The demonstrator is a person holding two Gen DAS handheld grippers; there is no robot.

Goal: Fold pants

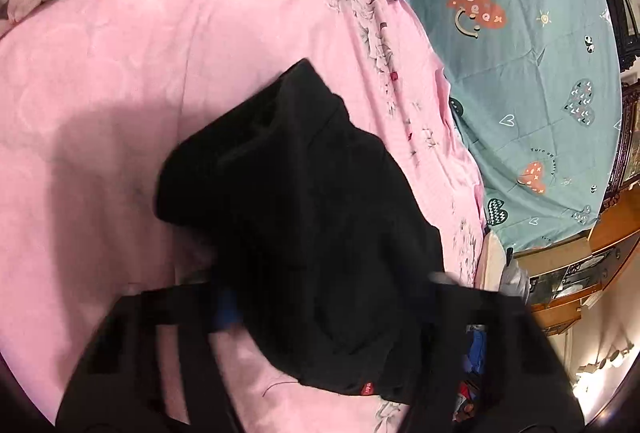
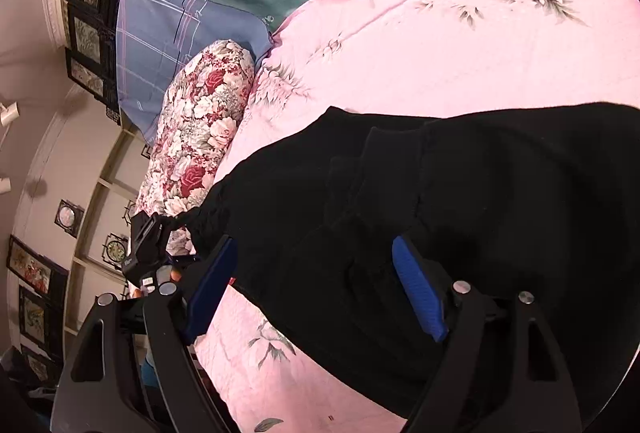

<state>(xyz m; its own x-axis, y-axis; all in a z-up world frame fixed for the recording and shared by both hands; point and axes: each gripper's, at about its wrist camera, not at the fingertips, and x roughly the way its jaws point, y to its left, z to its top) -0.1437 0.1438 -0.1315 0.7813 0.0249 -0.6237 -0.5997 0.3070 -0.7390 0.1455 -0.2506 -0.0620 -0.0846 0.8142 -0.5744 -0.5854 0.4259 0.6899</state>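
Lying bunched on the pink floral bedsheet (image 1: 100, 105), the black fabric pants (image 1: 304, 201) fill the middle of the left wrist view, where the left gripper (image 1: 328, 309) is blurred and its grasp cannot be told. In the right wrist view, the right gripper (image 2: 316, 281) hovers released, blue pads (image 2: 420, 293) spread over the pants (image 2: 440, 213), near a red-rose floral pillow (image 2: 200, 137).

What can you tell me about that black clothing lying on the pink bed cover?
The black pants look like soft, matte knit fabric, bunched and partly folded rather than flat. A small red tag sits near one edge. They lie on the pink floral bedspread. In the left wrist view the cloth runs between the left gripper fingers; the right gripper straddles it, open.
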